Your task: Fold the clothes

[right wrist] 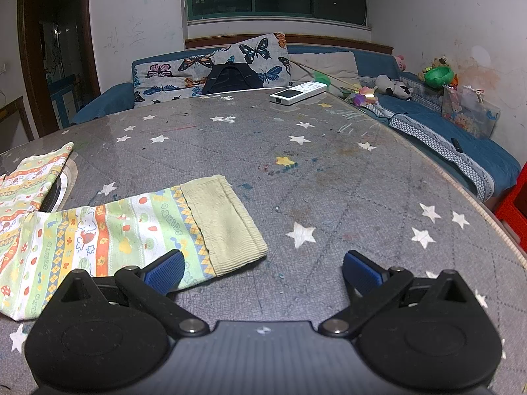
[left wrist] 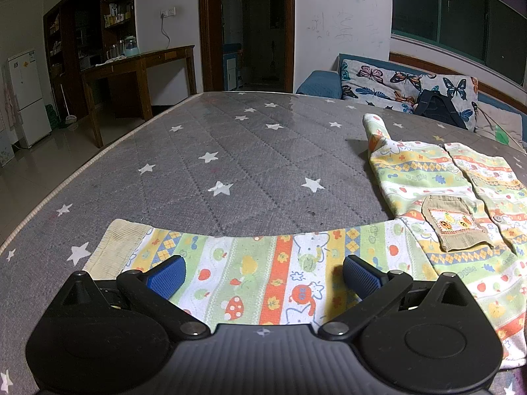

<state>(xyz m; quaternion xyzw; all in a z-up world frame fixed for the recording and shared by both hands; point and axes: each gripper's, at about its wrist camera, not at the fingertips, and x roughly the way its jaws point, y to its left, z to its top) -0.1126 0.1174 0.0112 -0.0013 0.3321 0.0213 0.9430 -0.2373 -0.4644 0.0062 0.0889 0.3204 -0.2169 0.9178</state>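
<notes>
A child's patterned jacket [left wrist: 461, 197] with green, yellow and orange stripes lies spread on the grey star-print table [left wrist: 230, 144]. Its left sleeve [left wrist: 263, 263] with a beige ribbed cuff [left wrist: 112, 247] stretches toward me. My left gripper [left wrist: 263, 276] is open, its blue pads on either side above this sleeve. In the right wrist view the other sleeve [right wrist: 115, 233] with its beige cuff [right wrist: 227, 223] lies flat. My right gripper [right wrist: 263, 273] is open and empty, its left pad [right wrist: 164, 275] over the sleeve's near edge, just beside the cuff.
A white remote [right wrist: 298, 92] lies at the table's far edge. A blue sofa with butterfly cushions [right wrist: 210, 65] and a dark bag [right wrist: 232, 79] stands behind. Toys [right wrist: 393, 87] sit on the sofa at right. A wooden desk [left wrist: 138, 65] and fridge [left wrist: 26, 98] stand at far left.
</notes>
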